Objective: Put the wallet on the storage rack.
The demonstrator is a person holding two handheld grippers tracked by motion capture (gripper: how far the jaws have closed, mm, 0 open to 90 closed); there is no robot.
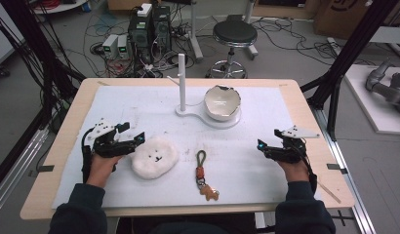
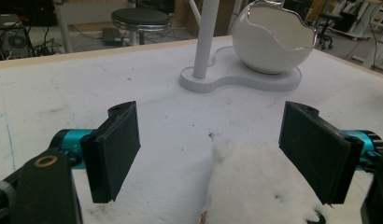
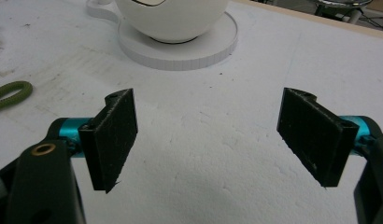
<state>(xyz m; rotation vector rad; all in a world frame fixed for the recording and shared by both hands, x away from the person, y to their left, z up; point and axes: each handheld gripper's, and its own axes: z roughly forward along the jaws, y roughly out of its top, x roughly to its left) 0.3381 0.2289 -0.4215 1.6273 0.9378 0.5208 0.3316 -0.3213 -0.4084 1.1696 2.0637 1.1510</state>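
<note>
Your left gripper (image 1: 134, 140) sits at the near left of the white mat (image 1: 139, 107), jaws spread wide and holding nothing. In the left gripper view the white plush toy (image 2: 259, 186) lies between the jaws toward the right one, apparently not touching either pad. From the high view the plush toy rests just right of that gripper, its small face turned up.

Your right gripper (image 1: 262, 146) sits at the near right, jaws equally wide and empty — bare mat lies between them in the right gripper view.

Between your two hands, near the front edge, lies a keychain (image 1: 204, 175) with a green loop and a brown charm, well apart from both grippers.

At the far centre stands a white stand (image 1: 198, 114) — an upright post (image 1: 182, 80) on its left end, a cracked-egg bowl (image 1: 221, 102) on its right.
</note>
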